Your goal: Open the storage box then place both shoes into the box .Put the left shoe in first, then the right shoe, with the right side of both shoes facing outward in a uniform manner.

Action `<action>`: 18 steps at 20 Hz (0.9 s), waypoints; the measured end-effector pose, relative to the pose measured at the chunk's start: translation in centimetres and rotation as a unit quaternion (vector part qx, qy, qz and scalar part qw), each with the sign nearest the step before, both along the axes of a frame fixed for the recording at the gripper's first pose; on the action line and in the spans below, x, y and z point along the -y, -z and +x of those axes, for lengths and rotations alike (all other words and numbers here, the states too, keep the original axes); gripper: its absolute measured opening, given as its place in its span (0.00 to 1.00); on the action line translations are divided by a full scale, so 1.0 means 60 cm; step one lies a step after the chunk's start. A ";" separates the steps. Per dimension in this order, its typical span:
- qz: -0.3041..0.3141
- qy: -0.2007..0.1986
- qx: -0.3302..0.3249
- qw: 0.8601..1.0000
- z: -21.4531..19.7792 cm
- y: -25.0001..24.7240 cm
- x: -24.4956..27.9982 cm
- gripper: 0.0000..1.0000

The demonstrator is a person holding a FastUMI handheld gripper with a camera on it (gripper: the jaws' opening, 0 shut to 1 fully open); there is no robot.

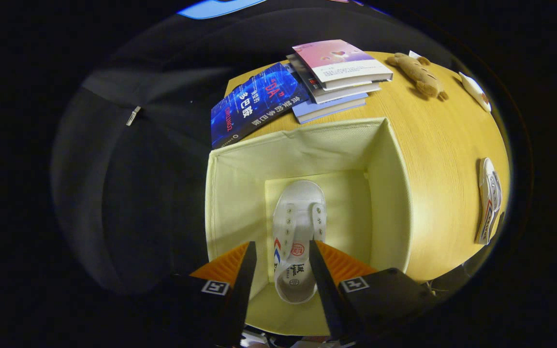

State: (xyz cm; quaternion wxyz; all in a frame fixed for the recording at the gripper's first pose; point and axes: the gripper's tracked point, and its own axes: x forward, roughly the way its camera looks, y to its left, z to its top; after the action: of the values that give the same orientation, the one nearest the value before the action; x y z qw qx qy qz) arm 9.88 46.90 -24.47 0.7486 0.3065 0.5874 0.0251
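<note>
On the wooden surface (433, 145), landmark is the storage box (240, 193): pale yellow fabric, open at the top, seen from above. Surface extends beyond the box and to its side.

Beyond the box, touching or nearly touching its far rim: a dark blue book (254, 104) lying flat, partly over the surface edge. Beside that, also beyond the box, a stack of books (336, 77), pink-covered one on top.

Inside the box, on its floor: one white shoe (298, 227), sole down, toe pointing to the far wall, heel nearest the claw. Red and blue stripes show on one side of it.

Outside the box, well apart on the surface near the edge: second white shoe (490, 198), lying on its side.

Farther beyond the box, past the book stack: a brown plush toy (418, 72). Near it a small white object (474, 89), can't tell what.

Claw (282, 251) hangs above the box, spread wide, nothing between its fingers; the boxed shoe shows in the gap below them, not touched.
</note>
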 end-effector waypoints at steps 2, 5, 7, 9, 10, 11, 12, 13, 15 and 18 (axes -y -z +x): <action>0.002 -0.010 0.007 1.000 -0.006 -0.004 0.000 0.83; 0.011 -0.026 0.020 0.999 -0.024 -0.023 0.002 0.94; 0.021 -0.040 0.047 0.998 -0.031 -0.048 0.006 0.96; 0.026 -0.056 0.079 0.995 -0.041 -0.076 0.018 0.96; 0.033 -0.063 0.096 0.993 -0.047 -0.094 0.026 0.96; 0.041 -0.069 0.112 0.990 -0.053 -0.111 0.037 0.96; 0.045 -0.072 0.128 0.988 -0.057 -0.126 0.051 0.96; 0.049 -0.073 0.145 0.986 -0.062 -0.143 0.073 0.96; 0.043 -0.071 0.179 0.980 -0.073 -0.167 0.134 0.96; -0.008 -0.063 0.224 0.973 -0.091 -0.172 0.268 0.96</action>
State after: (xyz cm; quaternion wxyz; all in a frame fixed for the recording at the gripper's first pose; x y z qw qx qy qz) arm 4.45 30.83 -14.15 0.8605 0.2496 0.4230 0.1354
